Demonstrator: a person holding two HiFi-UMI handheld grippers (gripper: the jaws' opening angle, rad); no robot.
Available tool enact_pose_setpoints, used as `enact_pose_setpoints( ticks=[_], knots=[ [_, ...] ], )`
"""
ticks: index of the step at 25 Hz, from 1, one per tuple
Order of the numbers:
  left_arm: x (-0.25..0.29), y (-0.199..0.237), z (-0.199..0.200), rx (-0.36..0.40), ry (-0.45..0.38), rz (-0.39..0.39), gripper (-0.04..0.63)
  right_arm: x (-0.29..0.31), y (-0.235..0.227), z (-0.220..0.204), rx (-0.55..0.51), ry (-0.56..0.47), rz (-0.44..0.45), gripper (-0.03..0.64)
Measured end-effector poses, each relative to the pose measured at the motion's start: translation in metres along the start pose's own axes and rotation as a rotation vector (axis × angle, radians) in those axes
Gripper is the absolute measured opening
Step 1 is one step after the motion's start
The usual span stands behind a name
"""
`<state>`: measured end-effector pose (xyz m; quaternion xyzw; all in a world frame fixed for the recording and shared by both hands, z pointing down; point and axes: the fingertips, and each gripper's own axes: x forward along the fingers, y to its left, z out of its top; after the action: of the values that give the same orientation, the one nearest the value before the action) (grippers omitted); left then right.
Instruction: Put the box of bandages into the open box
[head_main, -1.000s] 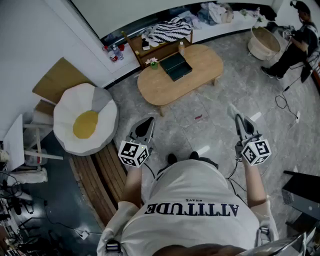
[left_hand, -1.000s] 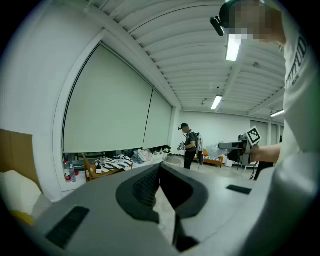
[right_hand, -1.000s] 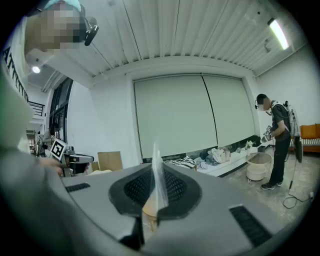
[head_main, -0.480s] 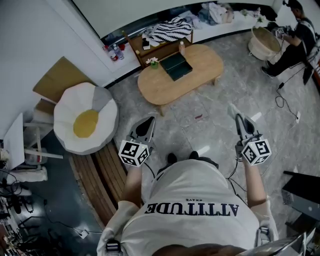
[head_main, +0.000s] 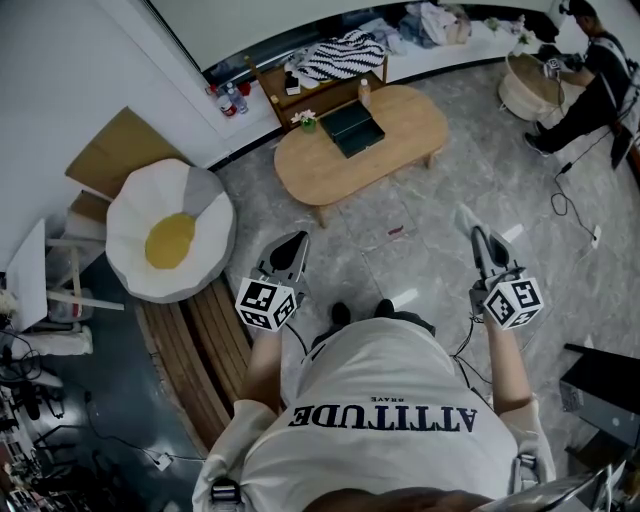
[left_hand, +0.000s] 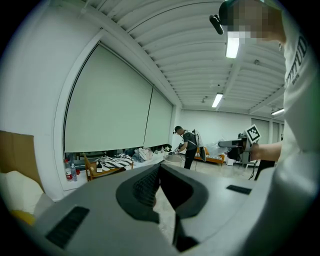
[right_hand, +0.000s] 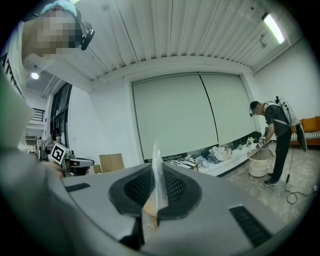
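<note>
A dark green open box (head_main: 352, 130) sits on the oval wooden table (head_main: 405, 150), well ahead of me across the floor. My right gripper (head_main: 477, 236) is held at waist height, shut on a thin, flat, pale pack (head_main: 465, 220), the box of bandages as far as I can tell. In the right gripper view the pack (right_hand: 156, 157) stands edge-on between the closed jaws (right_hand: 154, 175). My left gripper (head_main: 297, 240) hangs level with it to the left. Its jaws (left_hand: 160, 167) meet at the tip with nothing between them.
A fried-egg-shaped cushion (head_main: 170, 235) and a slatted wooden bench (head_main: 215, 335) lie to my left. A low wooden rack with a striped cloth (head_main: 335, 60) stands behind the table. A person (head_main: 590, 80) crouches by a basket (head_main: 528, 85) at the far right. A cable (head_main: 575, 215) trails over the floor.
Both grippers hold their places. The view has slid down slightly, and the person at the far right has shifted a little.
</note>
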<state>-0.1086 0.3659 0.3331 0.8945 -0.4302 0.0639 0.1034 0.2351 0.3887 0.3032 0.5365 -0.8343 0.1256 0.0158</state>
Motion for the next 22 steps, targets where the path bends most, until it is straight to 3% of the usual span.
enact_pose_setpoints(
  ticks=[22],
  knots=[
    [0.038, -0.06, -0.006, 0.017, 0.003, 0.076, 0.021, -0.012, -0.075, -0.003, 0.0, 0.015, 0.082, 0.028]
  ],
)
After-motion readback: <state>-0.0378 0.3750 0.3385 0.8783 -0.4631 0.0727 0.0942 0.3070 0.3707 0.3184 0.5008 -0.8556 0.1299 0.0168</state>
